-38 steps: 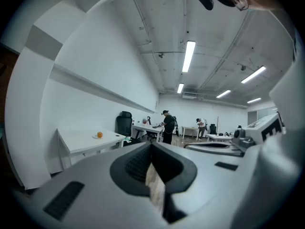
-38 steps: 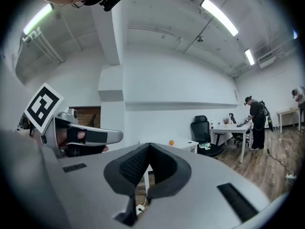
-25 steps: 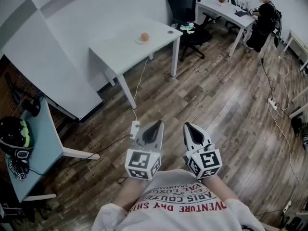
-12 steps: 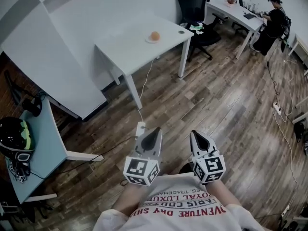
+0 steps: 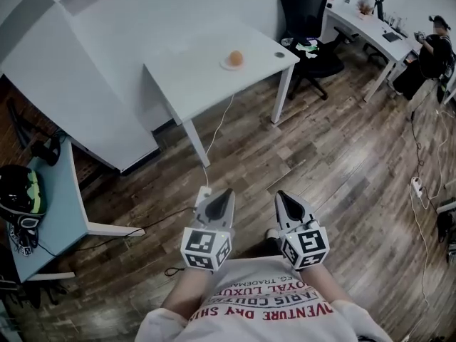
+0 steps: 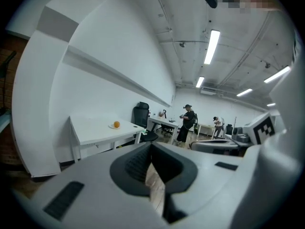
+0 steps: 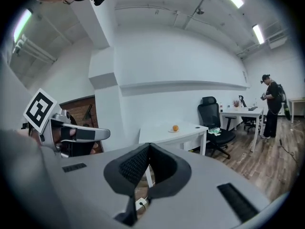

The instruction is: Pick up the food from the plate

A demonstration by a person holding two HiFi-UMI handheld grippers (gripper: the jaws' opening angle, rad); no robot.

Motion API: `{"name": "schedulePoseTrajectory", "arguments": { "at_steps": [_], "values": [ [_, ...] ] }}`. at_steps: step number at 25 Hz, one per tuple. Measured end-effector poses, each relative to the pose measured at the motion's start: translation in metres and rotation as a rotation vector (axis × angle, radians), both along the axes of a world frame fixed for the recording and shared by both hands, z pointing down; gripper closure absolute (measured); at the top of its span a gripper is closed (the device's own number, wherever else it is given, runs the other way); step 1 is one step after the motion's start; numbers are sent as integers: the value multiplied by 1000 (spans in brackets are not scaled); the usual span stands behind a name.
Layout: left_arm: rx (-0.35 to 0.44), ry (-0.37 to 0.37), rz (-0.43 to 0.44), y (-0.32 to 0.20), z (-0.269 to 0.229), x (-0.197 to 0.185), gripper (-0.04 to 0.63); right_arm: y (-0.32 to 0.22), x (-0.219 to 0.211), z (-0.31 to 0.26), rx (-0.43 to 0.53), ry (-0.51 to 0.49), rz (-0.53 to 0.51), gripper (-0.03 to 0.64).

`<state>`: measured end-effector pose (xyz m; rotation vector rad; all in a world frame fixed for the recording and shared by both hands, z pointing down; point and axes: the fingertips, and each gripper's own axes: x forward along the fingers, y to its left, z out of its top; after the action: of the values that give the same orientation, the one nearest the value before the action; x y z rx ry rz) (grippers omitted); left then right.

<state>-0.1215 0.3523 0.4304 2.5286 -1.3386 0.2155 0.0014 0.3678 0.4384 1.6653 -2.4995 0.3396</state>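
Looks like just the approach stage: left gripper (image 5: 226,192) and right gripper (image 5: 281,194) are both pinched shut and empty at lower centre, well apart from the orange food (image 5: 236,58) on its plate (image 5: 225,65) on the white worktop (image 5: 192,73) up top, so next up is closing in and opening the jaws.

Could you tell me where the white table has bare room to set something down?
The white table is bare from its left end up to the plate with the food. Its right end is busier: only a narrow strip separates the plate from the small dark disc near the corner.
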Motion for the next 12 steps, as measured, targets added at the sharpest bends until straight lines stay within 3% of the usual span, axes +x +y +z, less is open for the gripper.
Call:
{"name": "schedulePoseTrajectory", "arguments": {
  "at_steps": [8,12],
  "values": [
    [18,15,-88,-79,-5,83,588,-92,84,-5,-8,20,-118,606],
    [-8,28,-114,-108,2,115,588,-123,120,3,-23,42,-139,606]
  ]
}}
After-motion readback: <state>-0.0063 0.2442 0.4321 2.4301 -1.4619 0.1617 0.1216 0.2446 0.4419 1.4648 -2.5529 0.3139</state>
